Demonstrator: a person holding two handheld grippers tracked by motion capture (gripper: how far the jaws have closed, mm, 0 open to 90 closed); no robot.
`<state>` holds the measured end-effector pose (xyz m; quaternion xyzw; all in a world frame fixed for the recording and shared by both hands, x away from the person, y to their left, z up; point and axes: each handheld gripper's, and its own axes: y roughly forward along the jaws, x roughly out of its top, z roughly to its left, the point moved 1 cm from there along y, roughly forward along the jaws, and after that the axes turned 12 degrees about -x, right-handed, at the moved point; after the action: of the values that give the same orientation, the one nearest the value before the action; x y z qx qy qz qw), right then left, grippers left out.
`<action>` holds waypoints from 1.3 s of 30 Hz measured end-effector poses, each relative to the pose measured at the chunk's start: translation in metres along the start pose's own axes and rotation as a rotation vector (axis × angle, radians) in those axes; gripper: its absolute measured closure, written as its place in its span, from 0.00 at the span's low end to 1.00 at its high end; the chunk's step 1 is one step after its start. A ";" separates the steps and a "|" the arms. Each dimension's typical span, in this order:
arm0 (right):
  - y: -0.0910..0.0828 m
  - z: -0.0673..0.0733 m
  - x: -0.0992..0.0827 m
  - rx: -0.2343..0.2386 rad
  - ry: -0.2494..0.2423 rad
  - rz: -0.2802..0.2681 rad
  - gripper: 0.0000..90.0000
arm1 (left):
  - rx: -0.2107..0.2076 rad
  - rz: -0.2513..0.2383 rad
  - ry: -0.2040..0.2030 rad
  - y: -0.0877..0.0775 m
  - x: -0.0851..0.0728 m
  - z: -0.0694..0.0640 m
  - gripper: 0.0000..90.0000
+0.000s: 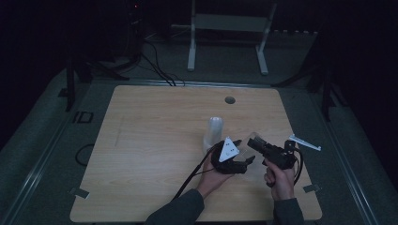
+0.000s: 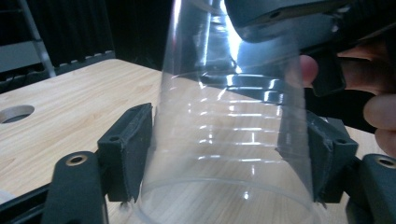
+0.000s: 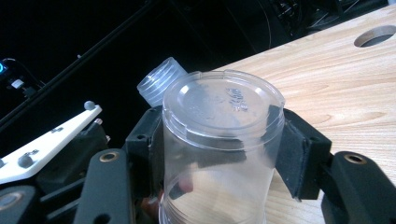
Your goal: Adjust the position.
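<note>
Dim room, wooden worktop (image 1: 155,140): both hand-held grippers clamp one clear cup (image 3: 219,140), left (image 2: 229,154) at its wide end, right (image 3: 219,149) under the base.

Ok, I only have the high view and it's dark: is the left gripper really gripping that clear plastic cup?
Observer: Yes. The left gripper has its fingers pressed on both sides of the clear plastic cup, near its wide open end.
Operator: And the right one?
Observer: The right gripper straddles the closed base end, fingers against the walls.
Operator: Anything behind it?
Observer: The threaded neck of a clear plastic bottle, just beyond the cup.
</note>
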<state>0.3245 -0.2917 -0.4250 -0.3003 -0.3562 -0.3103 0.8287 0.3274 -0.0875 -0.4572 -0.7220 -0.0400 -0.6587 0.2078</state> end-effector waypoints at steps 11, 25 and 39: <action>-0.003 0.000 0.001 -0.009 -0.026 0.007 0.41 | -0.008 0.006 0.013 -0.001 0.001 -0.001 0.33; -0.009 0.001 -0.002 -0.007 -0.071 0.021 0.40 | -0.004 0.019 0.045 -0.004 0.004 -0.003 0.33; -0.020 -0.005 -0.003 -0.025 -0.086 0.025 0.40 | 0.022 0.016 0.045 -0.015 0.009 0.002 0.33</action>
<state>0.3105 -0.3068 -0.4249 -0.3280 -0.3839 -0.2912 0.8125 0.3257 -0.0746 -0.4449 -0.7049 -0.0366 -0.6728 0.2218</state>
